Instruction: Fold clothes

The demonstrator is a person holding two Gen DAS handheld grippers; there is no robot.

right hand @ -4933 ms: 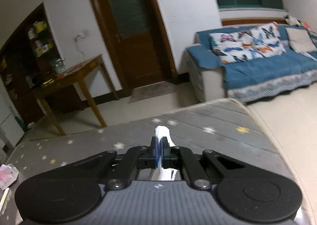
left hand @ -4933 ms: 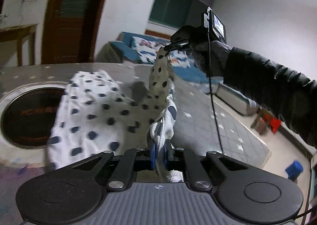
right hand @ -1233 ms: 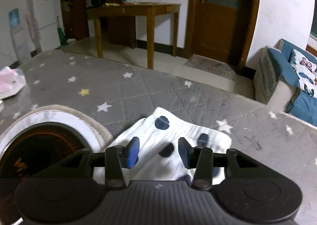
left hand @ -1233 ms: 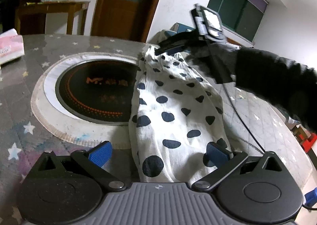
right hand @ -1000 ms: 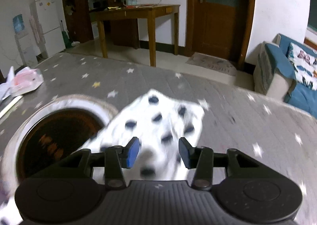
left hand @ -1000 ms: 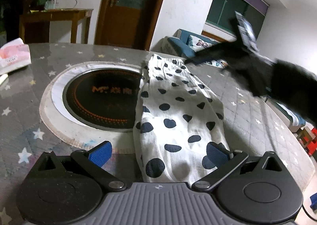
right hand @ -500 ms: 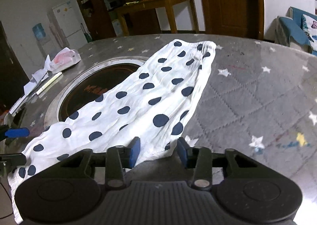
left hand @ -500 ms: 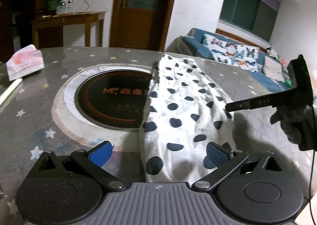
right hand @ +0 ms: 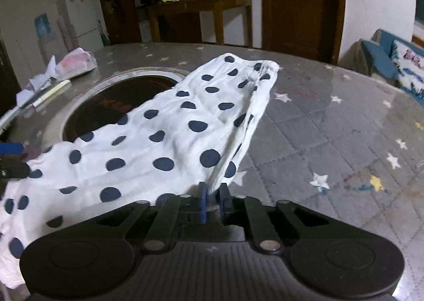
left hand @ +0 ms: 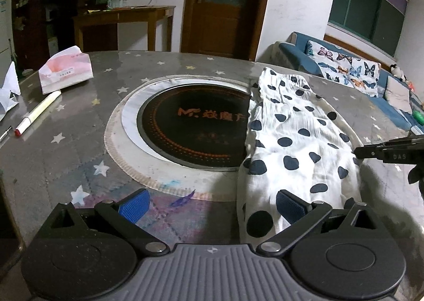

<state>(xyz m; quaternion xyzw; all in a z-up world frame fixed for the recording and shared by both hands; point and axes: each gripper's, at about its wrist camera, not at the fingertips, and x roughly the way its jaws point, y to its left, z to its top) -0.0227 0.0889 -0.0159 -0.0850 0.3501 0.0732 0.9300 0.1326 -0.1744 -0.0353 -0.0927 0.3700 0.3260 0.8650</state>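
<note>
A white garment with dark blue dots (left hand: 299, 139) lies stretched out on the grey star-patterned table (left hand: 66, 147), partly over the round black cooktop (left hand: 196, 126). My left gripper (left hand: 212, 204) is open and empty at the garment's near end, its right finger (left hand: 290, 207) over the cloth. My right gripper (right hand: 212, 199) is nearly shut on the garment's side edge (right hand: 225, 171); it also shows in the left wrist view (left hand: 387, 152) at the cloth's right edge. The garment (right hand: 164, 136) fills the right wrist view's left half.
A pink tissue pack (left hand: 66, 73), a white marker (left hand: 37, 113) and folded white paper (left hand: 8, 91) lie at the table's left. A wooden side table (left hand: 124, 23), a door and a blue sofa (left hand: 349, 68) stand beyond the table.
My right gripper has closed on the garment's side edge. Both grippers earlier held the garment up, then laid it flat and opened. My left gripper has shifted left, still open.
</note>
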